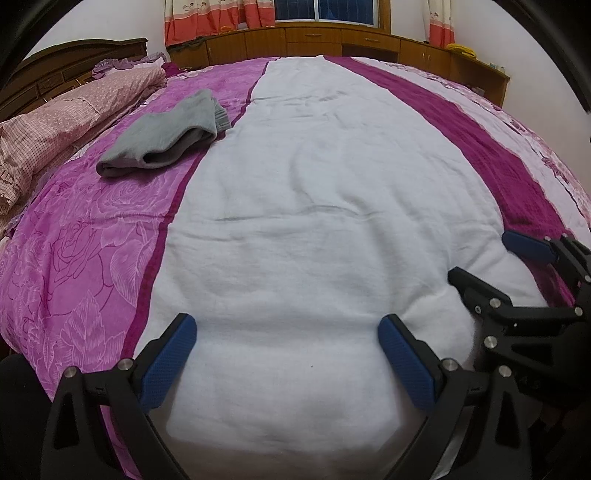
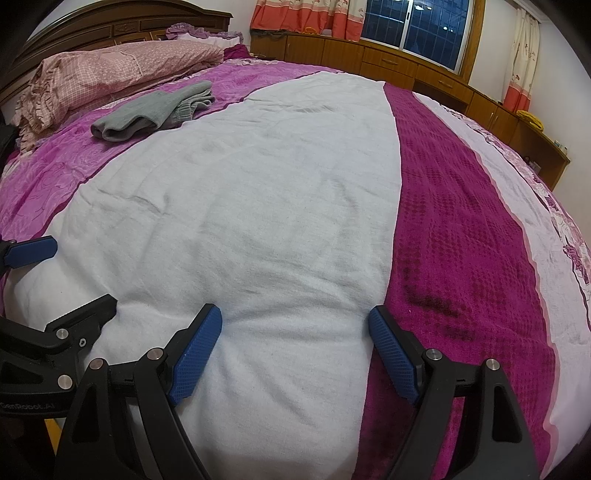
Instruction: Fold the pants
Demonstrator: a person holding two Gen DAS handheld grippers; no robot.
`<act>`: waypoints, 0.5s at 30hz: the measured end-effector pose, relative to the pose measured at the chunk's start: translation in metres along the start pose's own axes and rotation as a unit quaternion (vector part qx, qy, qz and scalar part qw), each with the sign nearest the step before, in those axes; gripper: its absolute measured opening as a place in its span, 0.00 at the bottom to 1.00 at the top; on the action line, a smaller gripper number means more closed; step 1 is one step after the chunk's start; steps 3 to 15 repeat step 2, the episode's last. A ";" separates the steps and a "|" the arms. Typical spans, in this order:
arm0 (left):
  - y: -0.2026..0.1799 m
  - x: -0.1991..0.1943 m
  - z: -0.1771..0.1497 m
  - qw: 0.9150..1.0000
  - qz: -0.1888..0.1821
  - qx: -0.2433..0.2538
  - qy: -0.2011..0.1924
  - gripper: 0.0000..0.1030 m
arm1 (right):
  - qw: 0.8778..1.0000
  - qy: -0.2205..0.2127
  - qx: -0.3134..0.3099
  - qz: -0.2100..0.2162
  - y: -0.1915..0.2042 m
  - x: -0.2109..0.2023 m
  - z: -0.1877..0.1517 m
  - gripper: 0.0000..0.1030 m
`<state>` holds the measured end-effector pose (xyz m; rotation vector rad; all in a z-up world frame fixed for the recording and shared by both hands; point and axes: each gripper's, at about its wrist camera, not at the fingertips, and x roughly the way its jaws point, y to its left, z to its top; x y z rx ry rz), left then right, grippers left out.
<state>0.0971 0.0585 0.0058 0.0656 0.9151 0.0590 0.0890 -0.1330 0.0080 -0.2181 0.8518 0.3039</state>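
1. Grey pants (image 1: 166, 133) lie far left on the pink bedspread (image 1: 85, 236), already bunched in a rough fold, well apart from both grippers.
2. Left gripper (image 1: 288, 354): jaws spread, empty, over the white sheet (image 1: 314, 184).
3. Right gripper (image 2: 295, 354): jaws spread, empty. Fold looks done or unstarted; can't tell.

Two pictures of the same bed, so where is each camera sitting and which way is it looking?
Left wrist view: sits on the left gripper, looks down across the white cloth; the open right gripper shows at the right edge.
Right wrist view: sits on the right gripper, facing the same way; the left gripper shows at the left edge.
Shared: white cloth, grey pants, window.
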 end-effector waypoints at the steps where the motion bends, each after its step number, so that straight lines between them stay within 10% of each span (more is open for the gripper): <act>1: 0.000 0.000 0.000 1.000 -0.001 0.000 -0.001 0.98 | 1.000 0.000 0.000 0.000 0.000 0.000 0.000 0.75; 15: 0.000 0.000 0.000 1.000 -0.001 0.000 -0.002 0.98 | 1.000 0.000 0.000 0.000 0.000 0.000 0.000 0.75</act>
